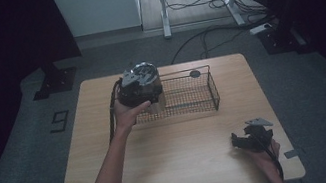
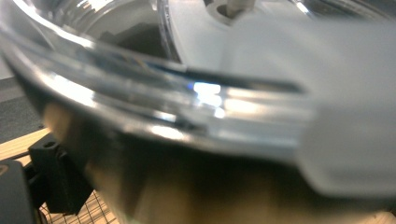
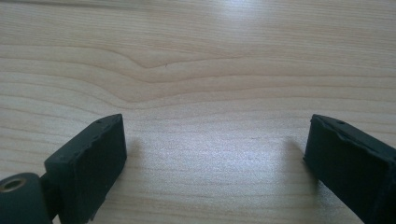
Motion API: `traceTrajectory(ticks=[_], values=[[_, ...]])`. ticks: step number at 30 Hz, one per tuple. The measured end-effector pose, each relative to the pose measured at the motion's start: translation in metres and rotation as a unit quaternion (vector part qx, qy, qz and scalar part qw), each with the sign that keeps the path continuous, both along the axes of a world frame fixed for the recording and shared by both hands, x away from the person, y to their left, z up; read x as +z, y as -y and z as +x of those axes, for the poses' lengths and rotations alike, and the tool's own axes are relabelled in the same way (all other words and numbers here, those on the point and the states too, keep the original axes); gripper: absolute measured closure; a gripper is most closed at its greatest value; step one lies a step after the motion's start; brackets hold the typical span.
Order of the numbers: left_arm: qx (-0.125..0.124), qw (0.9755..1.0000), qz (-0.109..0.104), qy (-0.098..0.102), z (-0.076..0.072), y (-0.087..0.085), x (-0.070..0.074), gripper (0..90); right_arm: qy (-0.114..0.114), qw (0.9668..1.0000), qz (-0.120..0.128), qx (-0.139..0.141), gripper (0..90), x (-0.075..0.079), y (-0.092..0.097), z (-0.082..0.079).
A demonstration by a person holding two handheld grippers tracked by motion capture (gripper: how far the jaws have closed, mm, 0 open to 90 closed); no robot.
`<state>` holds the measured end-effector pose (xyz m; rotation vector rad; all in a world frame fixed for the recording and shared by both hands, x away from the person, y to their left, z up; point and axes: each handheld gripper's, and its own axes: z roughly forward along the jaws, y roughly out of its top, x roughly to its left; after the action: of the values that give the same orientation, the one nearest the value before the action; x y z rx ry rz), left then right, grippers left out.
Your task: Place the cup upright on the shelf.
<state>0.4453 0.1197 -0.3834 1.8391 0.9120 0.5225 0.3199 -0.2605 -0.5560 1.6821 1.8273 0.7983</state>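
I see one clear glass jar (image 1: 149, 81), shiny rim, round mouth, held over the left end of the one wire basket (image 1: 192, 94) at the far middle of the table (image 1: 180, 169). My left gripper (image 1: 137, 88) is up at that jar, with the hand (image 1: 129, 115) under it; the jar looks clamped in it, though I cannot see both jaws. In the left gripper view the jar (image 2: 187, 107) is pressed right up to the lens, blurred, thick bright rim running across, pale inside wall above, darker amber-looking body below; one black jaw shows at lower left, with a bit of basket mesh (image 2: 95, 214) and table under it. The high view gives the layout: one basket, dark wire, rectangular, with a small dark round thing (image 1: 195, 73) at its far rim, too small to tell what. My right gripper (image 1: 249, 138) sits low at the near right of the table, well apart from the basket. In the right gripper view that gripper (image 3: 217, 154) has its two black jaws spread wide over bare wood grain, nothing between them. Count: one jar, one basket, two grippers.
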Motion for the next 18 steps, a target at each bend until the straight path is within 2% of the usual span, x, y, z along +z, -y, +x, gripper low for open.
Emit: traceTrajectory(ticks=[11, 18], values=[[0.008, 1.0, 0.002, -0.003, 0.017, 0.0, 0.004, 3.9, -0.001, 1.0, 0.0, 0.0, 5.3, 0.0, 0.0, 0.0], [0.012, 0.9999, 0.011, -0.005, 0.024, 0.0, 0.004, 3.9, -0.001, 1.0, 0.0, 0.0, 5.3, 0.0, 0.0, 0.0]])
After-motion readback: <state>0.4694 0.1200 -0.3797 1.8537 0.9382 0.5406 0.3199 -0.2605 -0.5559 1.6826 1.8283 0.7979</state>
